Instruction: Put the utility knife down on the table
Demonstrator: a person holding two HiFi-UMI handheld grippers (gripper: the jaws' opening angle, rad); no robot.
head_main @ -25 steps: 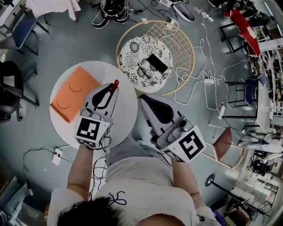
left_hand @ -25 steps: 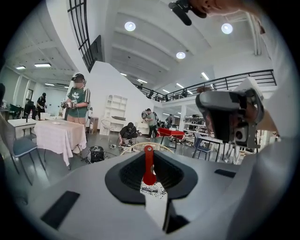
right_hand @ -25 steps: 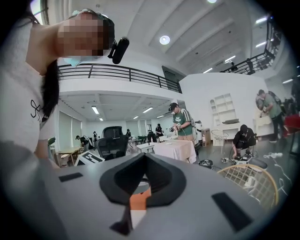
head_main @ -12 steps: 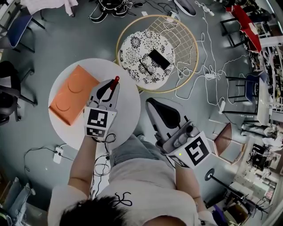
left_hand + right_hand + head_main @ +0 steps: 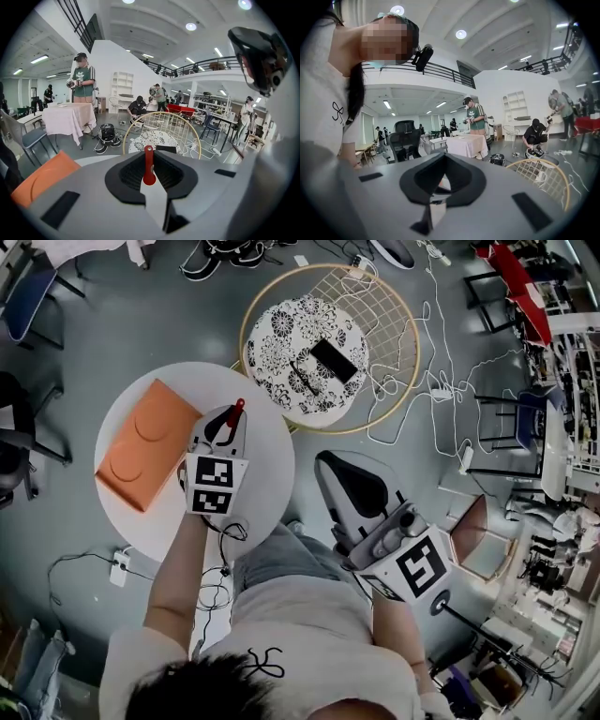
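Clamping the utility knife [image 5: 148, 163], the left hand-held gripper [image 5: 228, 425] overhangs the table [image 5: 269, 470].

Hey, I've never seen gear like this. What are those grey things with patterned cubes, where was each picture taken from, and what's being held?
No robot: a person holds two grey claw tools; the cubes are part of them. One picture looks down from a head camera; the others come from cameras riding on each claw. The left claw is shut on a red utility knife over a round white table, where a flat orange board lies. The right claw is shut and empty, beside the table.
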